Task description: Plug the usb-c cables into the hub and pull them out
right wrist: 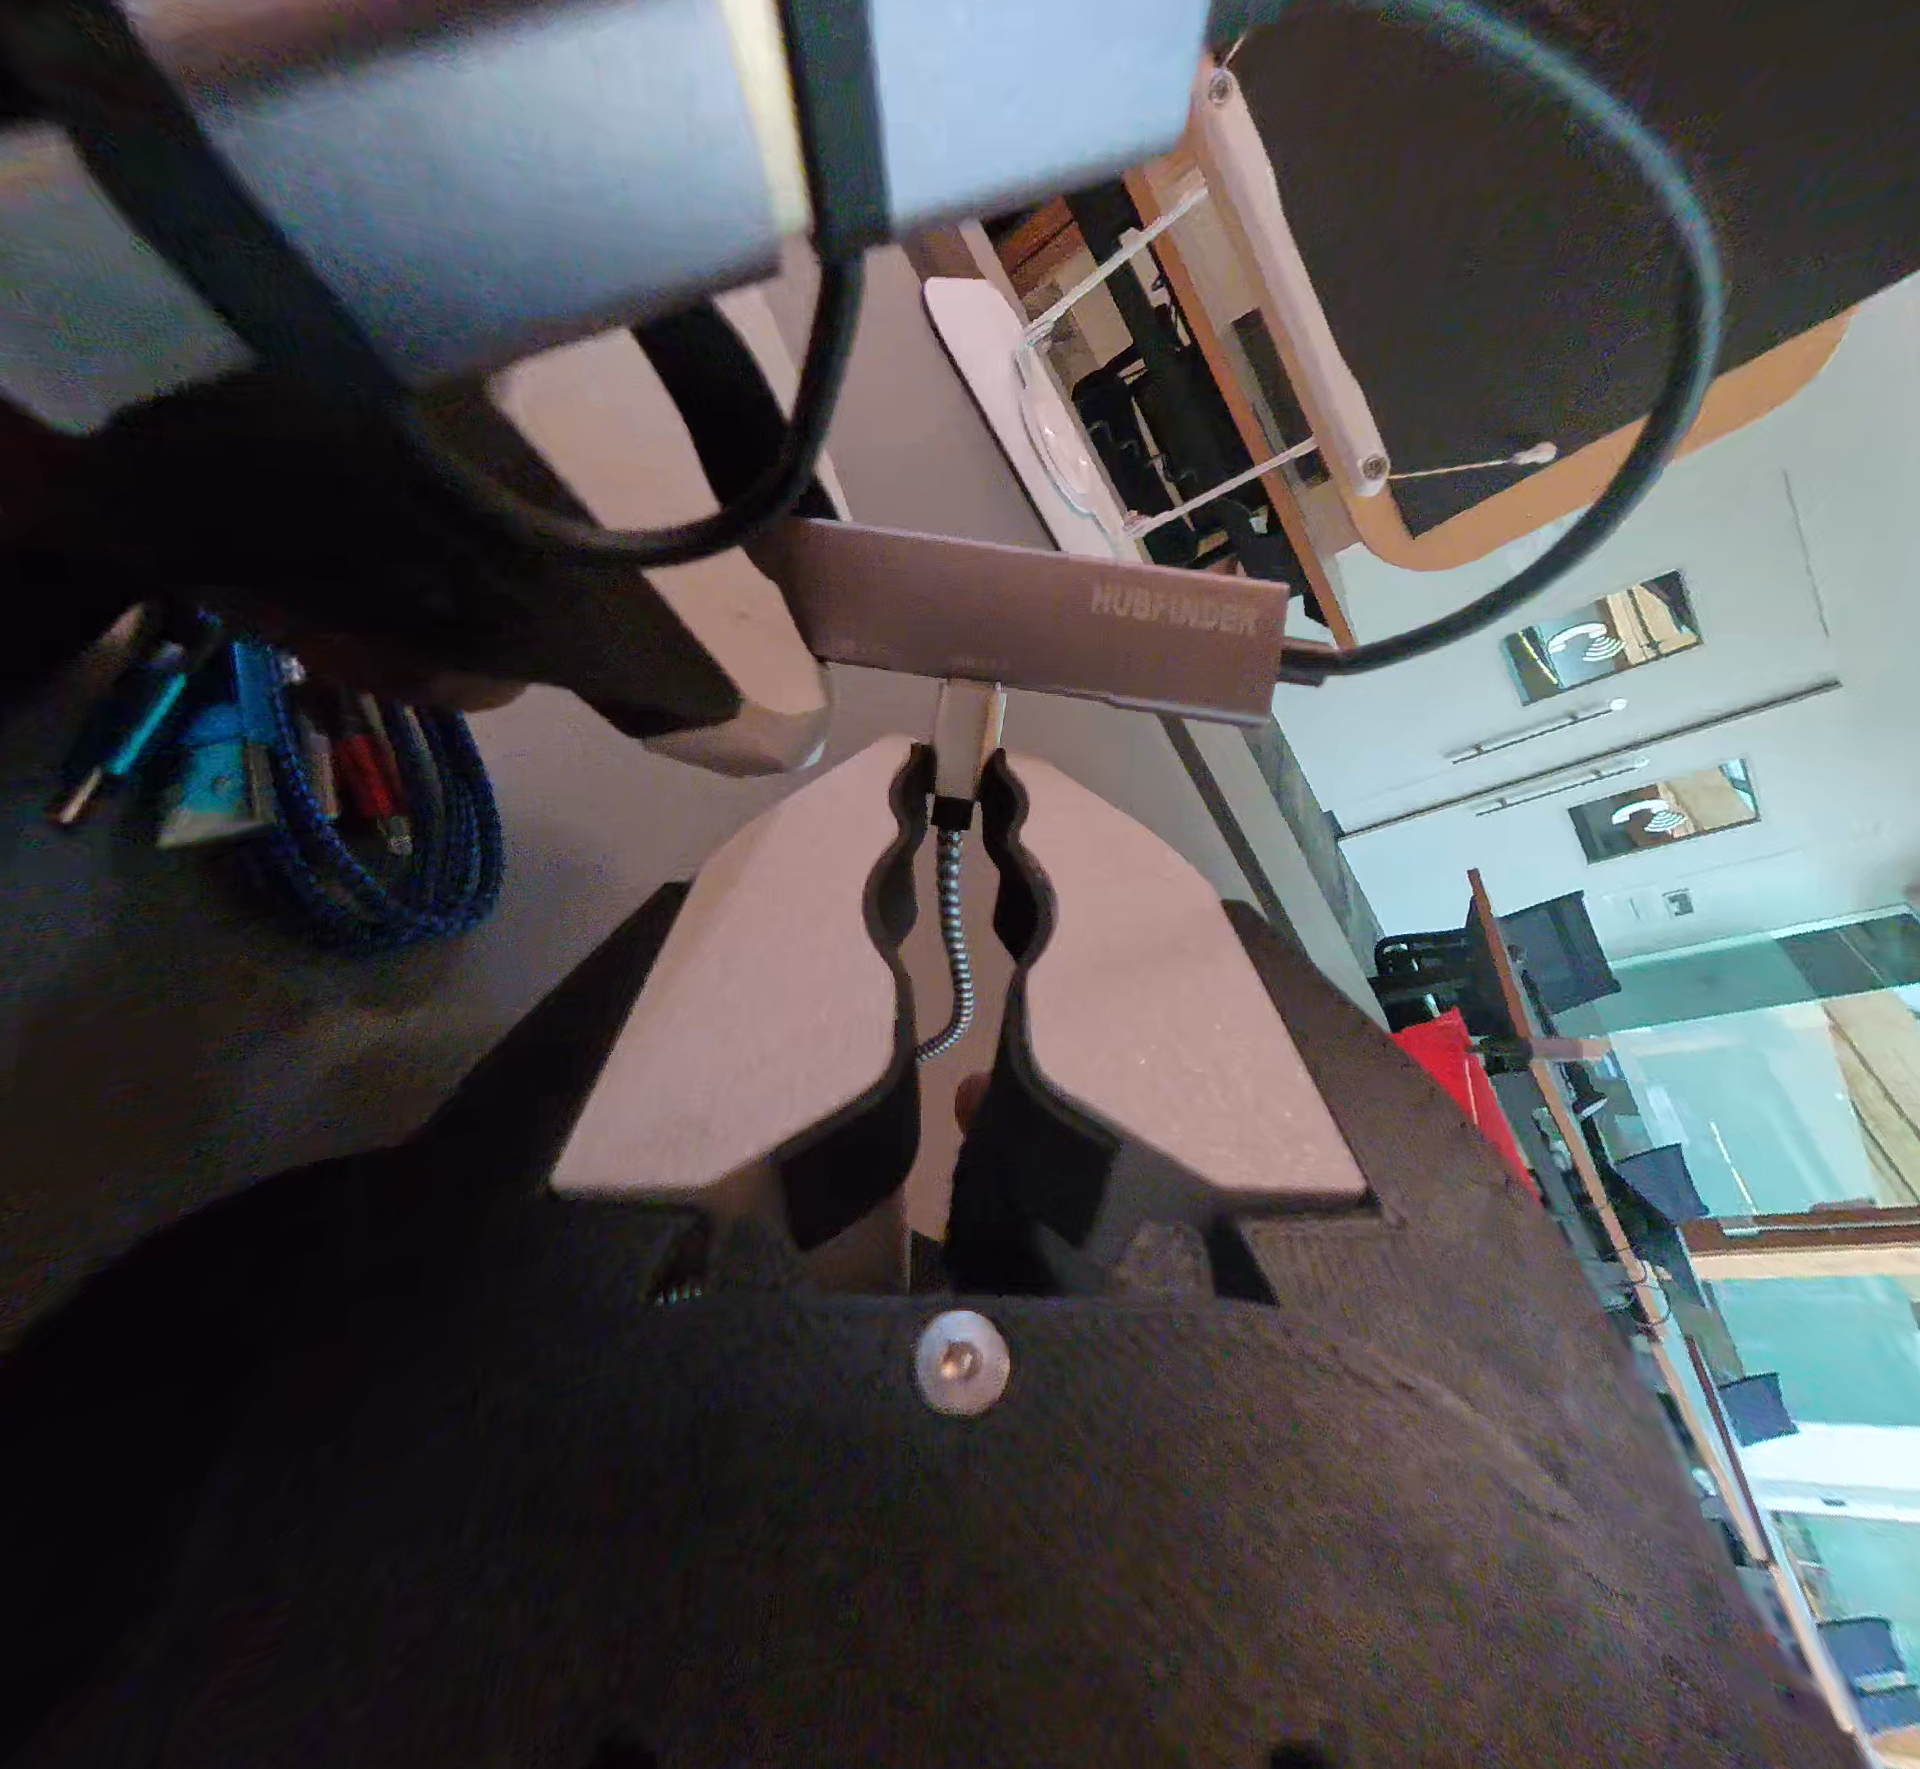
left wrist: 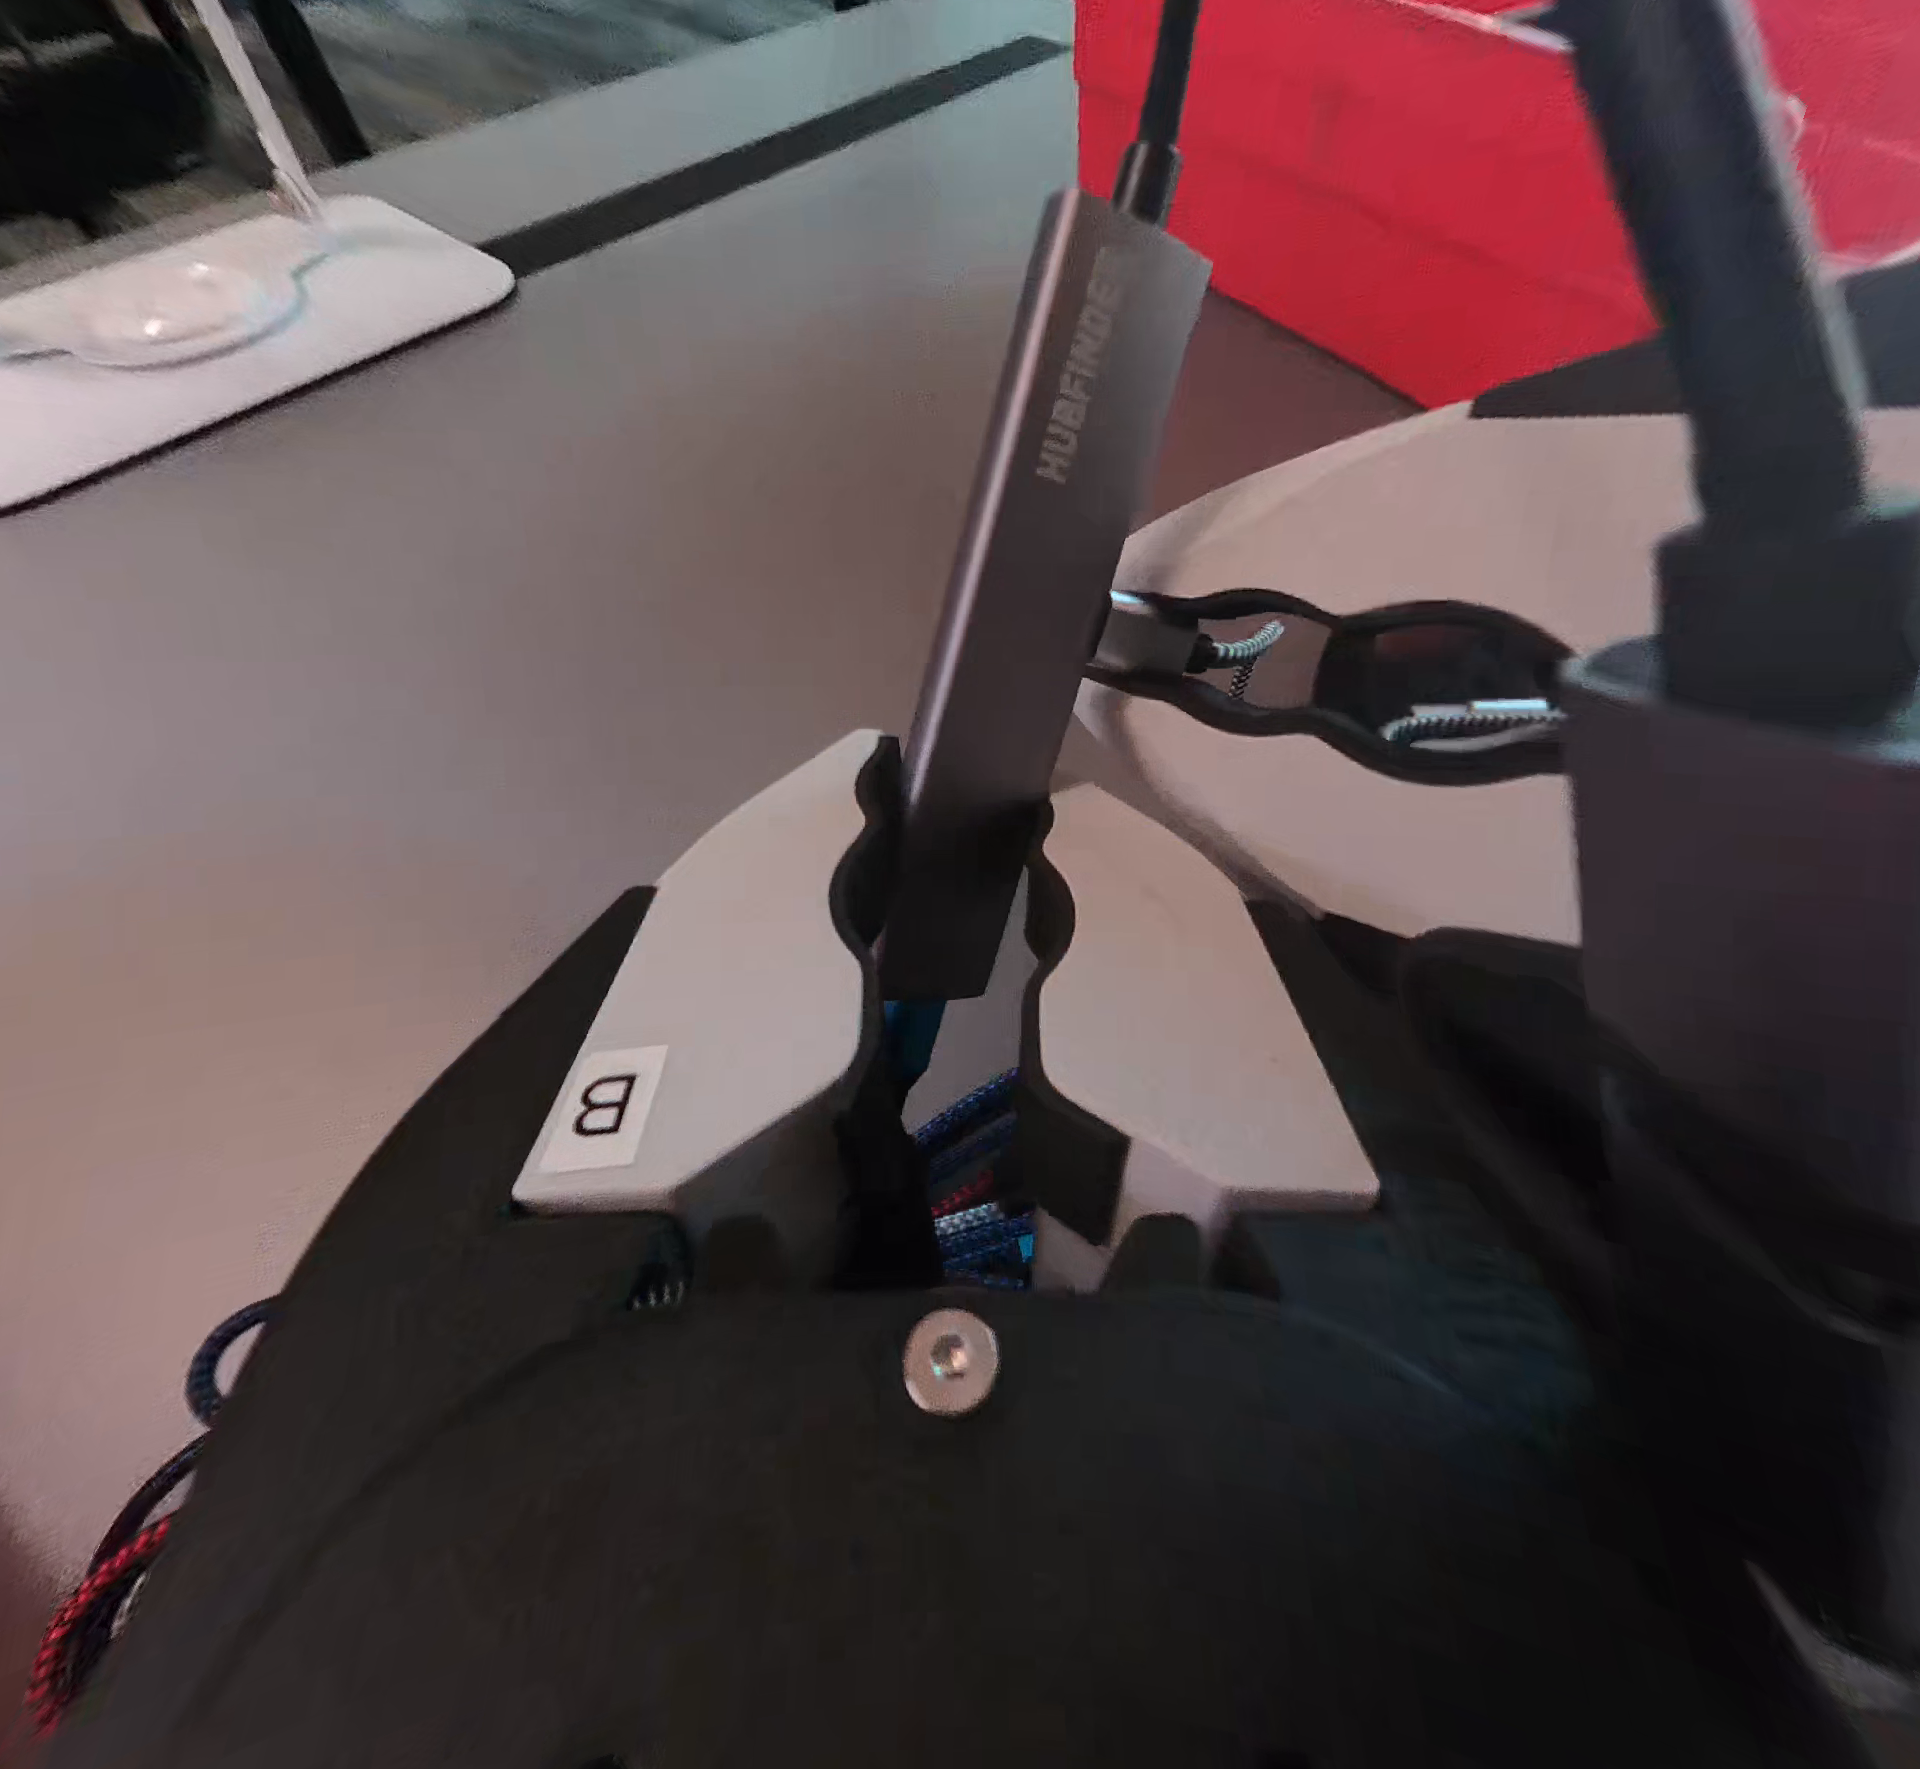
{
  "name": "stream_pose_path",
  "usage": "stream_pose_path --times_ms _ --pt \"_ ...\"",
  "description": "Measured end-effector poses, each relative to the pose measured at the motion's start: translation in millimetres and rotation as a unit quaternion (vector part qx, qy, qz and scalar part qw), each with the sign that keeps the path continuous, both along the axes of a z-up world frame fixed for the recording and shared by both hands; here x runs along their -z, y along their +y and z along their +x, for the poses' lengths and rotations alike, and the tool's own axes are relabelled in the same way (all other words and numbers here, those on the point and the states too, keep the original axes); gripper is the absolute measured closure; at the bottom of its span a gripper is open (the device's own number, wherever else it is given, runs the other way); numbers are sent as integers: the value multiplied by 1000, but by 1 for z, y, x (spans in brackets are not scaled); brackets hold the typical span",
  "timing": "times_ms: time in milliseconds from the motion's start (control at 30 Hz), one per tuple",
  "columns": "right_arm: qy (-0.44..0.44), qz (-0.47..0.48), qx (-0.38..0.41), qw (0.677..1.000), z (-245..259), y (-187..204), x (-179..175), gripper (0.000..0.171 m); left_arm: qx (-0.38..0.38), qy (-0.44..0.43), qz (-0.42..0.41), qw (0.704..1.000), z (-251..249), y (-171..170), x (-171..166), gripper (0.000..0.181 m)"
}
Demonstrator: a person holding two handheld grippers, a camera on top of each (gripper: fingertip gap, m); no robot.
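My left gripper [left wrist: 951, 826] is shut on the near end of a slim grey USB hub [left wrist: 1049, 514] and holds it upright above the table. The hub's own black cable [left wrist: 1179, 26] leaves its far end. My right gripper [right wrist: 961, 774] is shut on the silver plug [right wrist: 968, 727] of a grey-white braided cable [right wrist: 961, 950]. The plug sits in a port on the hub's side edge [right wrist: 1039, 618]. In the left wrist view the right gripper [left wrist: 1132, 649] comes in from the right, shut on the plug [left wrist: 1143, 644] at the hub's edge.
A bundle of blue and red braided cables [right wrist: 353, 826] lies on the grey table [left wrist: 520, 628]. A white stand base [left wrist: 239, 317] sits at the far left. A red box [left wrist: 1403, 161] stands behind the hub. A black pole [left wrist: 1704, 244] of the right gripper's mount is close on the right. Only a small space, under 4 cm, lies between the two pairs of fingers.
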State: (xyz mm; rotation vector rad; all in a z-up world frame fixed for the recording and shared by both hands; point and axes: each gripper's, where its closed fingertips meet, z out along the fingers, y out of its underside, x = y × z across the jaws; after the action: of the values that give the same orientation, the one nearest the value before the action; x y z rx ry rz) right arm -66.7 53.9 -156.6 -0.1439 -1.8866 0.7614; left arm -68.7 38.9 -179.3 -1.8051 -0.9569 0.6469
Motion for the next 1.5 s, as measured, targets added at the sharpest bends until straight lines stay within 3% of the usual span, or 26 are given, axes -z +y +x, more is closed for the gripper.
stream_pose_path --times_ms 100,167,200,267,300,367,400,467,567,600,700,800,900,967,1067,1167,1233,1367,1500 --pt "-23 36 -36 998 -3 7 6 161 21 -17 -20 999 2 7 8 161" --pt "-52 0 -22 998 -8 4 4 161 19 -31 -11 999 0 6 9 162" --pt "-46 -28 0 999 -8 0 5 161 9 -39 4 999 -2 2 9 162" --pt "32 33 12 999 -1 2 7 161 26 -68 32 997 1 2 12 161" --pt "22 49 -15 998 0 8 6 161 44 -66 16 997 4 8 13 160" --pt "-79 -16 -37 996 -3 13 5 162 53 -43 -10 998 4 14 12 162" --pt "-68 -37 -14 997 -3 9 6 162 40 -53 3 998 2 10 13 162" --pt "31 30 29 999 -3 6 13 162 20 -83 24 996 -1 2 16 161" --pt "-65 4 -47 997 -5 15 5 163 48 -46 1 998 3 12 11 161" --pt "-74 -19 -32 997 -5 11 5 164 37 -47 11 998 2 9 10 161" --pt "0 21 3 1000 0 11 16 168 29 -82 33 996 1 4 15 160" --pt "-76 -35 -31 996 1 18 5 170 51 -49 16 997 5 11 10 162" --pt "-1 4 -5 1000 6 11 13 170 31 -75 44 996 2 3 11 160" --pt "-46 -7 -48 998 6 23 8 170 61 -51 5 997 7 13 12 161" --pt "-8 2 -22 1000 8 18 6 170 49 -54 28 997 6 8 9 160" --pt "-59 -30 -24 998 8 22 8 169 59 -41 -7 997 8 13 11 162" --pt "-59 -54 -34 996 11 21 -3 159 52 -40 6 998 7 11 9 162" --pt "-9 -12 -52 999 12 11 -8 162 41 -31 1 999 6 9 8 162" --pt "-39 -10 -57 998 11 10 -9 162 40 -33 9 999 6 8 6 162"
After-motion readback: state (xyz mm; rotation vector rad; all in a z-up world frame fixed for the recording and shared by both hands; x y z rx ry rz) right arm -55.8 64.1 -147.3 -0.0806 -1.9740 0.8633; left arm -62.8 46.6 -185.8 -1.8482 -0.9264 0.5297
